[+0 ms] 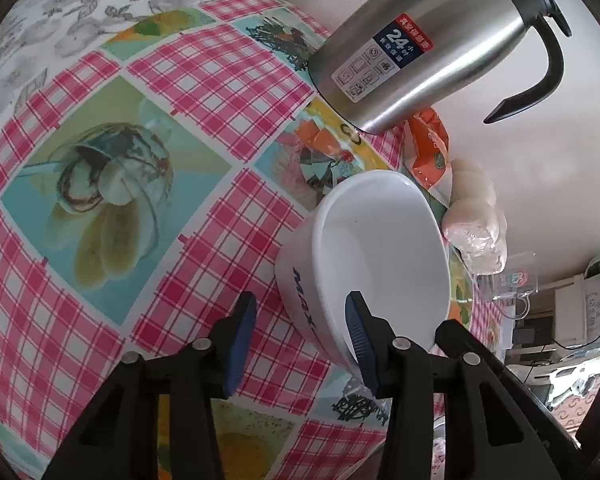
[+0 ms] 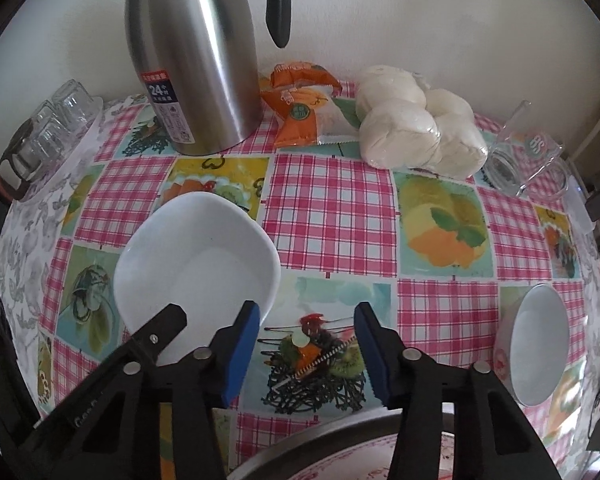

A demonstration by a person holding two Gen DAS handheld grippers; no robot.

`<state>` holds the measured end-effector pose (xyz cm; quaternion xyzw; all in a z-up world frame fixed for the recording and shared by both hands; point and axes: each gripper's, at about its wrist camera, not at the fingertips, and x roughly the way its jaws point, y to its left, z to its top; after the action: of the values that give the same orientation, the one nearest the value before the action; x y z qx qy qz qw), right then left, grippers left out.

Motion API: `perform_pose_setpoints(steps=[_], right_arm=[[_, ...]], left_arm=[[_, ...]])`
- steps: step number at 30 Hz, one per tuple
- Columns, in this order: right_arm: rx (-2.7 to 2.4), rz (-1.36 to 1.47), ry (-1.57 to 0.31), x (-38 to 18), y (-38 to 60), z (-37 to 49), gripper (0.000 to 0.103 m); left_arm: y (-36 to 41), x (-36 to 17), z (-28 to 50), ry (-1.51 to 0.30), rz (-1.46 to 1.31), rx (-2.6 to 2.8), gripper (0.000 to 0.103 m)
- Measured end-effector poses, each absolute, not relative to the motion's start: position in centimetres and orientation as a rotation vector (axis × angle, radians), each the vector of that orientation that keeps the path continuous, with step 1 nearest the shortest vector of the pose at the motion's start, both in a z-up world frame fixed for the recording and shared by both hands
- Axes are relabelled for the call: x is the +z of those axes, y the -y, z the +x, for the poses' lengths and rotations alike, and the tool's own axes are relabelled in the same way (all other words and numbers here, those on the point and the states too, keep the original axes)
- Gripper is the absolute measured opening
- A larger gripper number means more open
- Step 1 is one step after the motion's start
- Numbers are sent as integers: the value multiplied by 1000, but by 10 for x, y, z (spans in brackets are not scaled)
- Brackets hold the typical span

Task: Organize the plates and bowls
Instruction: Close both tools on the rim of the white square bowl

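A white square bowl with dark lettering on its side stands on the checked tablecloth. My left gripper is open and straddles its near wall: one pad is inside the bowl, the other outside. The same bowl shows in the right wrist view, with part of the left gripper over its near rim. My right gripper is open and empty above the cloth, right of that bowl. A second white bowl sits at the right edge. A patterned plate rim shows below the right gripper.
A steel thermos jug stands at the back by the wall. An orange snack packet and a bag of white buns lie beside it. Upturned glasses on a tray are at the left; a glass mug at the right.
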<state>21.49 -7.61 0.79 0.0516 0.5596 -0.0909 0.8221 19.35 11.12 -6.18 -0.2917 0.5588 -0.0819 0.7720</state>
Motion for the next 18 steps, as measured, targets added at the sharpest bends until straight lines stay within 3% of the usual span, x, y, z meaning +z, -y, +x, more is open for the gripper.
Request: perform_pose_setpoints(steps=[11,18], right_arm=[[-174,120,-1240,-15,67,227,36],[-145,111,-1273,-23,53,224,17]], left_arm=[[-129,-67,189,-1192,-707,-112,46],[-144,-69,189,-1182,-721,-102,46]])
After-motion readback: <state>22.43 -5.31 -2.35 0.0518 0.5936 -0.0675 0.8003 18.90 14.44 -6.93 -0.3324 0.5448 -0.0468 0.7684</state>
